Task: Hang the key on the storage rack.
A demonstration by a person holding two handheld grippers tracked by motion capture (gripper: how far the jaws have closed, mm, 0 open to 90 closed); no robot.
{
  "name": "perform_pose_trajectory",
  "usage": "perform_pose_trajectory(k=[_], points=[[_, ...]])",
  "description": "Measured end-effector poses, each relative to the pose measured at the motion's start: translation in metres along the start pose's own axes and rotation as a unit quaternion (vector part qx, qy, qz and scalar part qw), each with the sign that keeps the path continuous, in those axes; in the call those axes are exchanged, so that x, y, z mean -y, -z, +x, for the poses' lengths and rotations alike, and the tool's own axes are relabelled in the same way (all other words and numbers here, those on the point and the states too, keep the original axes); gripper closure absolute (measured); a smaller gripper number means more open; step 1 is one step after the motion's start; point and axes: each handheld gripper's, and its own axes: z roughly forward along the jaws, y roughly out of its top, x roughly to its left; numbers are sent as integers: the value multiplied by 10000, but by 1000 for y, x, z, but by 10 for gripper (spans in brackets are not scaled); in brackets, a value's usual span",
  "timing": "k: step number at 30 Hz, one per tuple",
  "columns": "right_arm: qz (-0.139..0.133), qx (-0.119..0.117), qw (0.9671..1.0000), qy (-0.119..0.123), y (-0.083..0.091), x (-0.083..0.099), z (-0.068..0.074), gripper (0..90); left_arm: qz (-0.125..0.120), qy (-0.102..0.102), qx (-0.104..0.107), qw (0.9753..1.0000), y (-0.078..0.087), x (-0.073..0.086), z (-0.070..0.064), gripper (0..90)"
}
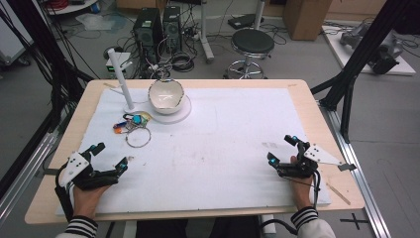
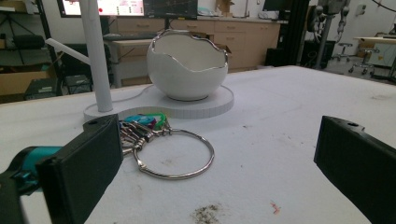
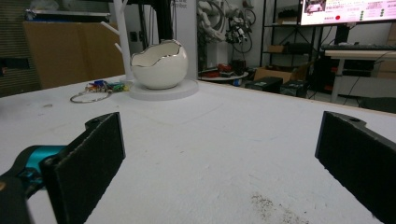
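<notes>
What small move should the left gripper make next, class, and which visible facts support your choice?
Probably ease the left gripper forward toward the key ring. Its jaws stand open and empty, and the ring lies flat on the white mat just ahead, beside the egg-shaped bowl on its stand. The right gripper is also open but sits far from it.
</notes>
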Motion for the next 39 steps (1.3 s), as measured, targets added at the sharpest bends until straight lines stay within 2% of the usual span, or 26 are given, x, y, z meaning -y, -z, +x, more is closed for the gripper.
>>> perform_pose_trajectory(k=[11,19,21,25,30,32,37,38,39], points=[[17,9,10000,21,0,0,0,10,7,10,4,10000,0,0,0,17],[11,14,10000,41,0,0,1,10,118,16,28,9999,-3,-1,0,17],[16,9,10000,38,0,0,1,10,201,-71,34,9998,-3,-2,0,17],[38,6,10000,1,0,0,1,9,251,-103,112,9996,-5,-8,0,17],[40,1,10000,4,0,0,1,10,383,-331,286,9983,-12,-27,3,17],[15,5,10000,30,0,0,0,10,472,-429,349,9974,-16,-35,5,17],[40,-3,10000,4,0,0,1,10,850,-650,640,9922,-28,-62,12,17],[40,3,10000,13,0,0,1,10,966,-694,713,9903,-31,-68,13,17],[25,6,10000,49,0,0,1,10,1127,-734,834,9874,-36,-76,15,17]])
